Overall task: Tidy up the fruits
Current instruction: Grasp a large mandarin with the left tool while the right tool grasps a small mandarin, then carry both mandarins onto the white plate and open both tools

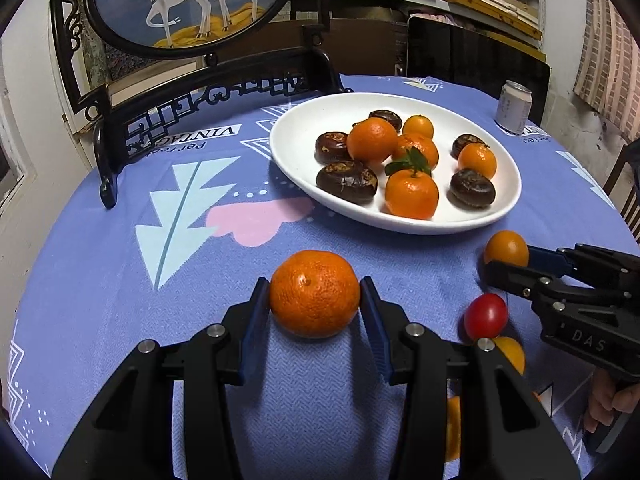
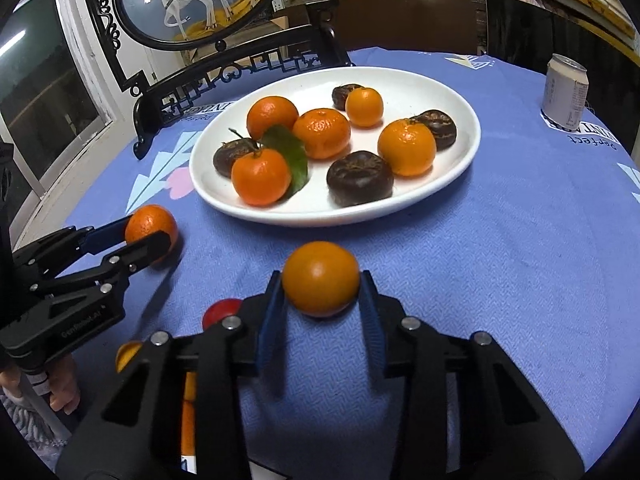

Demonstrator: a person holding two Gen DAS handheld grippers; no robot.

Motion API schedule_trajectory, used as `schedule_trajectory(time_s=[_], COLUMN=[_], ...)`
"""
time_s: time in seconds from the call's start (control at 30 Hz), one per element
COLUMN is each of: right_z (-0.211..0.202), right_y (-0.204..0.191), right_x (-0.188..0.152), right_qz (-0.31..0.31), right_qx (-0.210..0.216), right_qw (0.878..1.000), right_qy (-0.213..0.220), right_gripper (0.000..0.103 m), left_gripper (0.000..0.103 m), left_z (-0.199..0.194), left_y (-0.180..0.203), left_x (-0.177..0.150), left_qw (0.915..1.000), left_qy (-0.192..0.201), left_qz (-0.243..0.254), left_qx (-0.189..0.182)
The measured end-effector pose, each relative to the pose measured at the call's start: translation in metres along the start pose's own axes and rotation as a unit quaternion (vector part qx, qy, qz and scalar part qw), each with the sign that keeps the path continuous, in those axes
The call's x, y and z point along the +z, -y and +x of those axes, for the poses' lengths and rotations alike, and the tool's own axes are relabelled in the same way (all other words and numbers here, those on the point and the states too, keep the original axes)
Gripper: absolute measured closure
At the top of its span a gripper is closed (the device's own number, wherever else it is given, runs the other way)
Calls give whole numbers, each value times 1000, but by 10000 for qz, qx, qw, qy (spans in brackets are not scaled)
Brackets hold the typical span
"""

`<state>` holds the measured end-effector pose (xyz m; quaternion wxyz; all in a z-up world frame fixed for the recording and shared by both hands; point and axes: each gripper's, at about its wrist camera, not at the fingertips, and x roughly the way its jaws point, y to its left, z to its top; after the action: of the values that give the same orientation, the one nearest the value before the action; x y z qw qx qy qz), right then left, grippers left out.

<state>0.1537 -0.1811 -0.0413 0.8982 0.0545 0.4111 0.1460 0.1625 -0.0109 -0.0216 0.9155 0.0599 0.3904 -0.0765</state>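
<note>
Between the blue pads of the left gripper point(image 1: 315, 294) sits a mandarin point(image 1: 315, 294), both fingers pressed to its sides on the purple tablecloth point(image 1: 120, 264). The right gripper point(image 2: 321, 280) likewise clamps a smooth kumquat point(image 2: 321, 278). A cherry tomato point(image 1: 485, 316) lies between them; beyond, the white plate point(image 1: 296, 136) holds mandarins and water chestnuts.

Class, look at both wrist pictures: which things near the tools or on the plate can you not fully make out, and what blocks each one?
- Yellow-orange fruit: left wrist view, mostly behind the left tool.
- Red tomato: right wrist view, lower part behind the right tool.
- Can label: print too small in both views.
- Rear dark fruit on the plate: right wrist view, partly behind an orange.
</note>
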Motion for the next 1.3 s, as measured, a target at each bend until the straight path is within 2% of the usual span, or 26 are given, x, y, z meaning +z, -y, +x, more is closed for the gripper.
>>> schedule_trajectory(time_s=[0.2, 0.33, 0.47, 0.57, 0.67, 0.77, 1.03, 1.1, 1.17, 1.3], right_z=[-7, -30, -54, -61, -56, -41, 2, 9, 10, 1], right_y=[3, 4, 9, 17, 29, 41, 55, 57, 57, 52], right_x=[-3, -2, 19, 47, 76, 99, 124, 124, 123, 119], right_qz=[71, 53, 68, 44, 122, 215, 256, 296, 329, 227], right_qx=[62, 90, 130, 4, -56, -99, -234, -221, -218, -242], right_qw=[10000, 9995, 9978, 9961, 9947, 9940, 9951, 9953, 9950, 9946], right_qy=[31, 283, 649, 877, 1024, 1064, 928, 890, 922, 988], right_gripper=[64, 65, 65, 65, 65, 65, 64, 62, 42, 42], left_gripper=[57, 57, 57, 57, 57, 57, 56, 56, 56, 41], left_z=[-4, -15, -22, -18, -8, 10, 56, 61, 61, 49], left_y=[0, 2, 9, 21, 28, 32, 35, 33, 34, 40], left_x=[0, 7, 28, 55, 78, 100, 130, 133, 133, 132], left_qw=[9999, 9995, 9989, 9977, 9968, 9974, 9982, 9984, 9981, 9967], left_qy=[100, 312, 466, 631, 731, 696, 565, 544, 604, 779], left_qz=[-22, -64, -19, 193, 264, 174, 128, 52, 91, 235], left_qx=[58, 92, 12, 137, 169, 8, -130, -157, -70, 55])
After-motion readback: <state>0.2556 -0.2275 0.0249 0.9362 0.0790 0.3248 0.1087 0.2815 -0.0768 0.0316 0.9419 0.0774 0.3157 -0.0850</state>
